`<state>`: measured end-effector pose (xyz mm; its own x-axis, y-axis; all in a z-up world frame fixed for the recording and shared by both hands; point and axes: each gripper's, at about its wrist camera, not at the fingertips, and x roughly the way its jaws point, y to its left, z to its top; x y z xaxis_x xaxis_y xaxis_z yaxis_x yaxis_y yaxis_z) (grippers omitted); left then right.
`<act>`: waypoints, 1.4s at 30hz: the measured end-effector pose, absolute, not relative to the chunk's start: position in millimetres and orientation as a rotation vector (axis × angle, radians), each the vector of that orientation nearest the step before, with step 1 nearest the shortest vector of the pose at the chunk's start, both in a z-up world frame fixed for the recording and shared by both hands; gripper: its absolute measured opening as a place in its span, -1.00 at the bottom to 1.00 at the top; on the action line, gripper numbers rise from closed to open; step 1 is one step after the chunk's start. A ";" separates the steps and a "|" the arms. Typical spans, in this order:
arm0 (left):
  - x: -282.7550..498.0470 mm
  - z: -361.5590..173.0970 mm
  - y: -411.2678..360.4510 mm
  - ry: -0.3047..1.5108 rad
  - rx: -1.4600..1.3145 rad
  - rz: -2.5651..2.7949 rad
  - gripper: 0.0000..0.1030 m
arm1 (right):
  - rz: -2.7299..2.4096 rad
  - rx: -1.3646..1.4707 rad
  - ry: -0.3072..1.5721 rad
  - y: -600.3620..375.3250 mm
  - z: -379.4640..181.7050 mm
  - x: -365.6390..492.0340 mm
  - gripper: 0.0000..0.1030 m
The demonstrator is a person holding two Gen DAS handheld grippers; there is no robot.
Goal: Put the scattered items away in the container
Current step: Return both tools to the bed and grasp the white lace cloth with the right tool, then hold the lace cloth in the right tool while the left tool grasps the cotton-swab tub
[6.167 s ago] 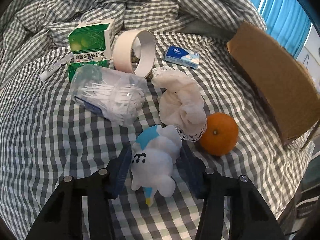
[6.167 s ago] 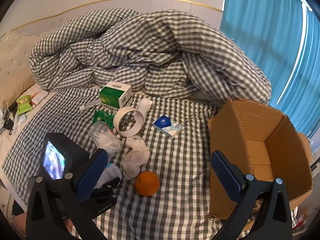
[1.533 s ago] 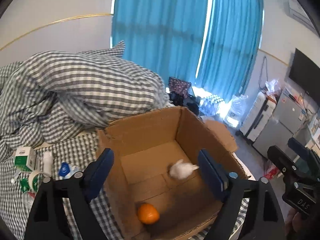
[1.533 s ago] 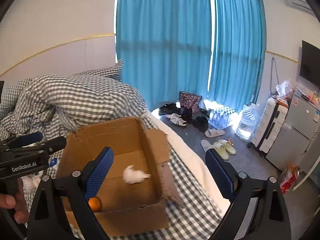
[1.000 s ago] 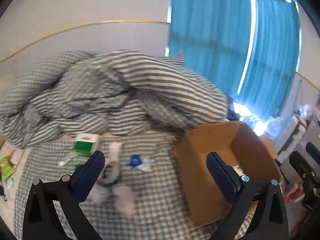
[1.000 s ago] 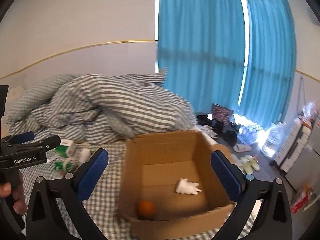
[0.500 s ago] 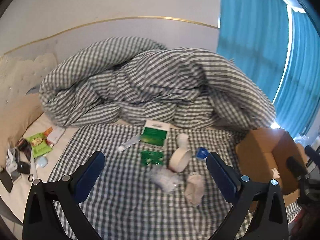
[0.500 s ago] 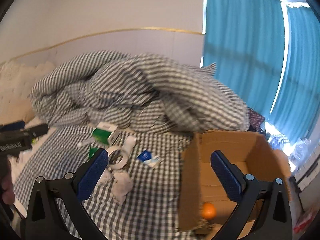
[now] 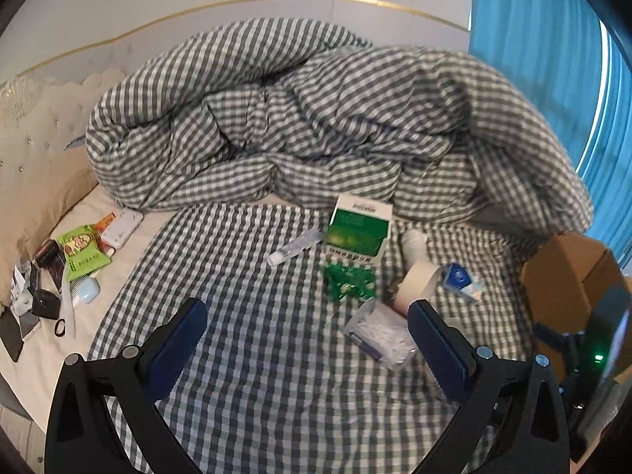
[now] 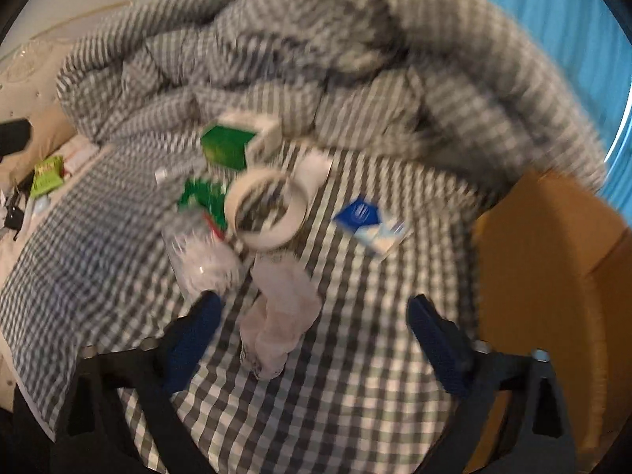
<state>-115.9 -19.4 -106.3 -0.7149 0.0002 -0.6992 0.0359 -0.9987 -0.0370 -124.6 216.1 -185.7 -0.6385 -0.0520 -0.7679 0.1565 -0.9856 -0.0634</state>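
Hovering above the checked bedsheet (image 9: 245, 355), the left gripper (image 9: 306, 339) has its blue-padded jaws spread wide with nothing between them; the right gripper (image 10: 312, 331) is likewise parted and empty, with a crumpled white lace-edged cloth (image 10: 278, 316) lying on the sheet between and just ahead of its fingers. The cloth's long axis runs from the gripper away toward the wide tape roll (image 10: 265, 213), which stands on its edge with its open bore facing the right camera. Beside the roll lies a clear plastic bag of white sticks (image 9: 381, 333), its long axis slanting from upper left to lower right in the left view. Farther out come a crinkled green packet (image 9: 349, 282), a green-and-white carton (image 9: 360, 229) lying flat with its long axis pointing toward the heaped duvet (image 9: 335, 118), a slim white tube (image 9: 296, 247) angled up to the right, a white bottle (image 9: 414, 243) on its side, and a blue tissue pack (image 10: 369, 221) right of the roll. The cardboard box (image 10: 553, 256) stands at the right edge of the bed, well apart from the scattered items. Only the left view shows the clutter on the pale mattress strip (image 9: 51, 339) near the headboard sharply; it does not show the cloth. The right view is motion-blurred.
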 end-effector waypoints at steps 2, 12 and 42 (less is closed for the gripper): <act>-123.2 -115.9 -21.6 0.083 1.200 -2.879 1.00 | -2.687 1.345 0.152 215.5 -204.4 -137.7 0.40; -145.6 -152.3 -19.9 0.116 1.300 -2.840 1.00 | -2.589 1.472 0.186 201.4 -251.0 -166.9 -0.34; -175.2 -188.7 62.9 0.103 1.372 -2.761 1.00 | -2.962 1.047 0.083 309.2 -67.5 -105.7 -0.75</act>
<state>-175.2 62.9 -188.7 -0.6032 -0.0213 -0.7973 0.0806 -0.9962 -0.0343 -105.7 309.2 -67.5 -0.7782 0.0185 -0.6278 0.0165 -0.9986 -0.0499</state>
